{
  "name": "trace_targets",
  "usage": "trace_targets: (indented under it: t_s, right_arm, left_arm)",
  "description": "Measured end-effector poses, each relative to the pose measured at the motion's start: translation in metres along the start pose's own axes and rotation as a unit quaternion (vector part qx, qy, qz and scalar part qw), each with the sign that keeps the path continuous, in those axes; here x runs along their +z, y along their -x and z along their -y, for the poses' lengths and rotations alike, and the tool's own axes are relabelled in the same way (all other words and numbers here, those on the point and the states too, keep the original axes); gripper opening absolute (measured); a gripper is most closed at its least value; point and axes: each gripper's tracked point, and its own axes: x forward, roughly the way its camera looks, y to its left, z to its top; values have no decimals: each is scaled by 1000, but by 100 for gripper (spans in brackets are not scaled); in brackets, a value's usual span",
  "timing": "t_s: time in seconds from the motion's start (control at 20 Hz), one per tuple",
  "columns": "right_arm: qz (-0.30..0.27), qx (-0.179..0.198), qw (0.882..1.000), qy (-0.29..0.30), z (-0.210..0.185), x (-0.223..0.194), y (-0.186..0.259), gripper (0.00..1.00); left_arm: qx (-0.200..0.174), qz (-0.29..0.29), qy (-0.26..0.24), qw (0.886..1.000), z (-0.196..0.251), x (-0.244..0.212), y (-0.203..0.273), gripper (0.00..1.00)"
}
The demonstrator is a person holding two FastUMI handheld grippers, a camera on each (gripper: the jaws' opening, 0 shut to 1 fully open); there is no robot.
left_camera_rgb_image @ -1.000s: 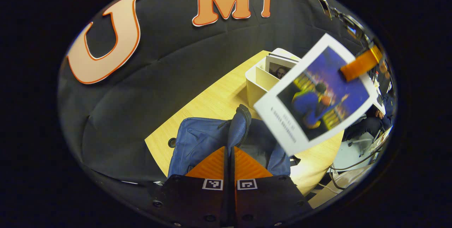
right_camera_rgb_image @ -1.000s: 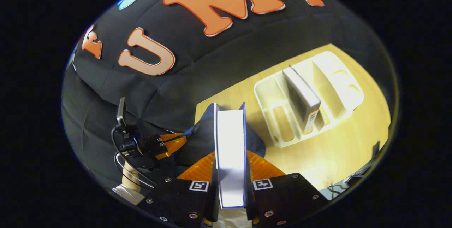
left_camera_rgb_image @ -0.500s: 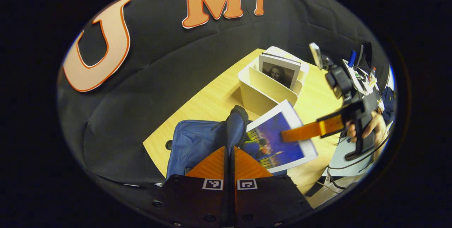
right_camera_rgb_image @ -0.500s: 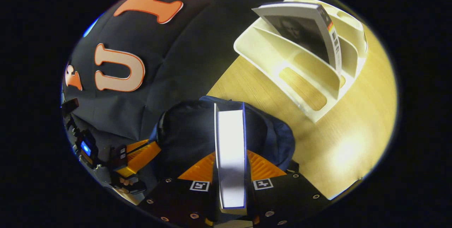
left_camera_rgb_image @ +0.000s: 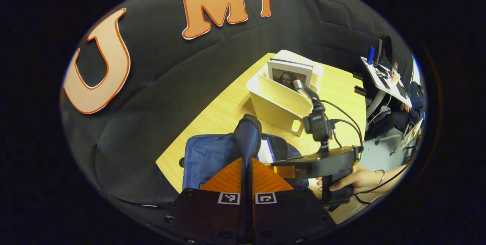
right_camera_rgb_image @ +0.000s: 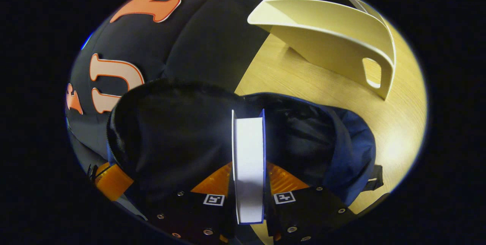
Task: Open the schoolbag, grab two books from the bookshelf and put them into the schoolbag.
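Left gripper view: at the bottom centre, the left gripper (left_camera_rgb_image: 246, 169) has its orange fingers pressed together on the raised flap (left_camera_rgb_image: 248, 138) of the blue schoolbag (left_camera_rgb_image: 205, 157), holding the bag mouth apart. The schoolbag lies on a light wooden table (left_camera_rgb_image: 228, 108) in the lower centre. To the right of the flap, the right gripper (left_camera_rgb_image: 281, 171) reaches in from the lower right, held by a hand (left_camera_rgb_image: 355, 180), and carries a book (left_camera_rgb_image: 265, 150) whose white page block stands in the bag opening. A small camera on a stalk with cables (left_camera_rgb_image: 318, 123) rises from that gripper and partly covers the cream bookshelf (left_camera_rgb_image: 281, 102) behind it, at centre right. One book with a portrait cover (left_camera_rgb_image: 290, 76) remains upright in the bookshelf. A desk with small items (left_camera_rgb_image: 383, 78) lies at the far right edge.

Right gripper view: the right gripper (right_camera_rgb_image: 248, 184) clamps the book (right_camera_rgb_image: 248, 161) edge-on, both fingers against its blue covers, at the bottom centre. The dark bag interior (right_camera_rgb_image: 182, 131) surrounds the book's far end. The bookshelf (right_camera_rgb_image: 334, 36) occupies the upper right. No writing is legible; square coded markers (right_camera_rgb_image: 214, 199) sit on the gripper body.
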Motion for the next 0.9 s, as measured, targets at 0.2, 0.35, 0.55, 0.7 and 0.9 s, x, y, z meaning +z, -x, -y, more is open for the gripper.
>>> trace_targets:
  t_s: [0.2,0.35,0.55,0.7,0.9]
  right_arm:
    - [-5,-42,999,31,9,9,7,70]
    - [-12,-61,996,68,22,22,32,97]
    - [14,-84,992,91,45,56,67,97]
    - [12,-104,986,132,64,66,107,97]
    - [8,-137,970,199,93,74,167,97]
  left_arm:
    - [-6,-1,11,1000,-6,-5,-3,1]
    - [-10,4,13,1000,-9,-6,-6,1]
    - [-19,7,15,1000,-7,-11,-6,1]
    - [-25,11,15,1000,-7,-14,-8,1]
    - [-34,13,17,999,-2,-17,-12,1]
